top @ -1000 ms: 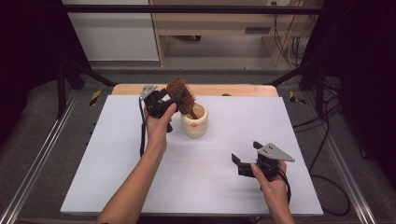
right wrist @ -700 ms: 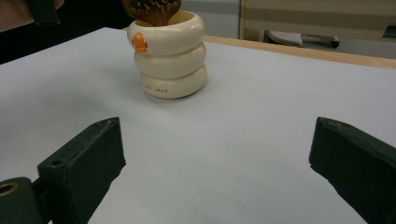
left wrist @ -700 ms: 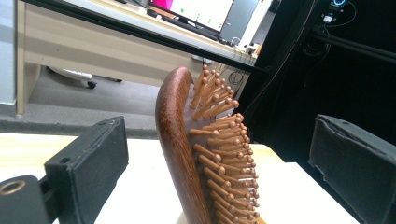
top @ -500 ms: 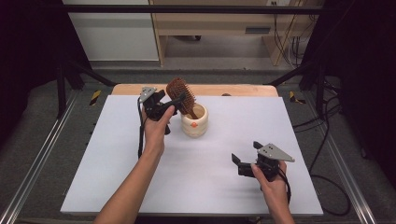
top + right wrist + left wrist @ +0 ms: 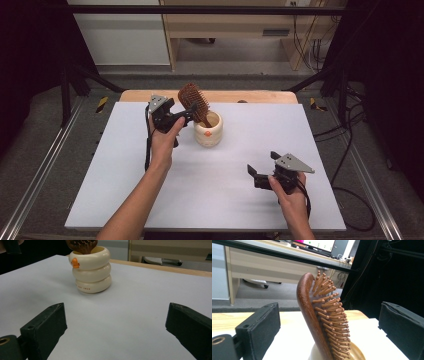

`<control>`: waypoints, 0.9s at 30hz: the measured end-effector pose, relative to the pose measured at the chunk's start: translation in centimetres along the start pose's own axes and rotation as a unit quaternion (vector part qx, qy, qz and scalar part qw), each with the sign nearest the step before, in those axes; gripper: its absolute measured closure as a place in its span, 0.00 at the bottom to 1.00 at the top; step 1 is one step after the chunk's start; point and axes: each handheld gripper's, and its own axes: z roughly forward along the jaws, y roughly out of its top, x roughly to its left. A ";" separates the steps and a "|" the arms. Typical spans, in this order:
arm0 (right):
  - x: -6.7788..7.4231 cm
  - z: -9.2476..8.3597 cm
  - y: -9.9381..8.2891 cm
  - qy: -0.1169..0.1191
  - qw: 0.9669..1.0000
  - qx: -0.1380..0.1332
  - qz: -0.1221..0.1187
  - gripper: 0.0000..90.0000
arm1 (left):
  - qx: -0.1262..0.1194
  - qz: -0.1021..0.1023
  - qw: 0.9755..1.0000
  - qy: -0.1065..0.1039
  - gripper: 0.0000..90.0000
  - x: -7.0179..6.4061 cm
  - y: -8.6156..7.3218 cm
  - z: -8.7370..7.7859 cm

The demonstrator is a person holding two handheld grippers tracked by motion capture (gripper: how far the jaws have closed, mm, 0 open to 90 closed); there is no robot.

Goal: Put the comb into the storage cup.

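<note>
A brown wooden hairbrush (image 5: pixel 193 101) stands head up in a cream ringed cup (image 5: pixel 209 131) with an orange duck bill, at the back middle of the white table. My left gripper (image 5: pixel 186 116) is open just left of the cup. In the left gripper view (image 5: pixel 330 312) its jaws stand wide on either side of the hairbrush (image 5: pixel 312 315), touching nothing. My right gripper (image 5: pixel 261 163) is open and empty low over the front right of the table. It faces the cup (image 5: pixel 91 271) from a distance, its jaws (image 5: pixel 115 320) spread wide.
The white tabletop (image 5: pixel 125 190) has a wooden strip (image 5: pixel 260 96) along its far edge. Metal rails (image 5: pixel 45 170) run down both sides, and cables (image 5: pixel 350 195) lie on the floor at the right. Behind the table stands a wooden desk (image 5: pixel 262 267).
The left hand and its gripper have eased slightly toward me. The hairbrush, cup and right gripper stay as they were.
</note>
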 end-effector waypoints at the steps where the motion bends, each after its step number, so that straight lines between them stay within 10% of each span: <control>1: 0.0 0.0 0.0 0.000 1.000 0.000 0.000 0.04 | 0.000 0.002 1.000 0.000 0.04 0.0 0.0 -0.1; 27: -0.1 -0.1 0.1 -0.004 1.000 -0.001 0.000 0.04 | 0.013 0.079 0.997 -0.014 0.04 -0.4 0.0 -4.4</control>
